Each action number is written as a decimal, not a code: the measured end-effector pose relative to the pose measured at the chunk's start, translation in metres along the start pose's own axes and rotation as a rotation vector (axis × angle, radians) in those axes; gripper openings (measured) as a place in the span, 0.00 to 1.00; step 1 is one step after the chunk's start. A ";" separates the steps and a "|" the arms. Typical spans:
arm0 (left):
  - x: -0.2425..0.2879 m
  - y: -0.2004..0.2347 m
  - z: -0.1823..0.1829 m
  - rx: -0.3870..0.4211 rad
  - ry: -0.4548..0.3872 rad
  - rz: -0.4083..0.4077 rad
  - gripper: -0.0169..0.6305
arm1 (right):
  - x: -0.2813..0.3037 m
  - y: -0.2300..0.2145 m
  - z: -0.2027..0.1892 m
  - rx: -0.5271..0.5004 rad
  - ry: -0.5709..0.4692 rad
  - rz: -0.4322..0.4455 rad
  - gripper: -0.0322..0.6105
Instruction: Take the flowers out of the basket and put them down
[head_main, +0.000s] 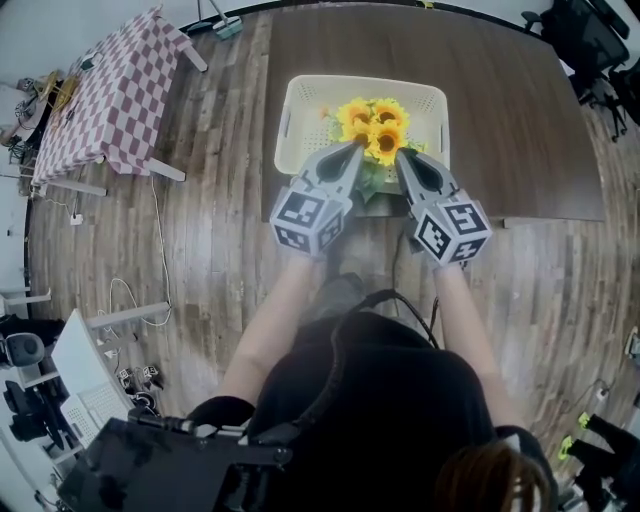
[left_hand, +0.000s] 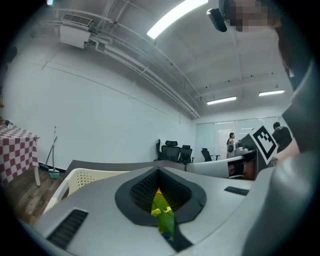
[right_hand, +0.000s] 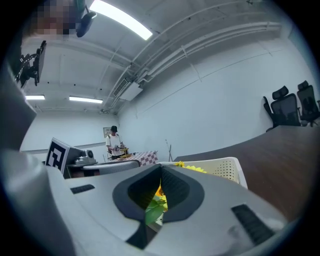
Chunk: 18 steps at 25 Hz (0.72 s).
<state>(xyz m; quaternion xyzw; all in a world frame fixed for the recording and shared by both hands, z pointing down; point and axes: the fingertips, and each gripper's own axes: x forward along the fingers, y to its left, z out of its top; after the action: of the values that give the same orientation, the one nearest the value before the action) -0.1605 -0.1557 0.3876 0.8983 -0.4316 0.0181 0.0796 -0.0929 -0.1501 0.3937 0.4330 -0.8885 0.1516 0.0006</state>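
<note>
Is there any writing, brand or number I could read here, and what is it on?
No readable words or numbers anywhere.
Marker cubes on the left gripper and right gripper: black-and-white square patterns, not letters.
Framed sign on the far wall: too small to read.
Basket and flowers: no print.
</note>
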 end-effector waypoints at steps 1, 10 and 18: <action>0.001 0.004 0.004 -0.007 -0.009 0.003 0.03 | 0.002 -0.004 0.001 0.005 0.003 -0.012 0.05; 0.017 0.033 0.021 -0.004 -0.041 -0.022 0.03 | 0.016 -0.032 0.003 0.053 0.029 -0.089 0.11; 0.024 0.053 0.022 -0.012 -0.057 -0.062 0.03 | 0.039 -0.051 -0.021 0.074 0.238 -0.130 0.21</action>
<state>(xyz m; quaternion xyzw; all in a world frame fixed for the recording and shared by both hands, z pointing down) -0.1874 -0.2098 0.3753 0.9109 -0.4059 -0.0128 0.0732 -0.0811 -0.2038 0.4321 0.4681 -0.8462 0.2344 0.0998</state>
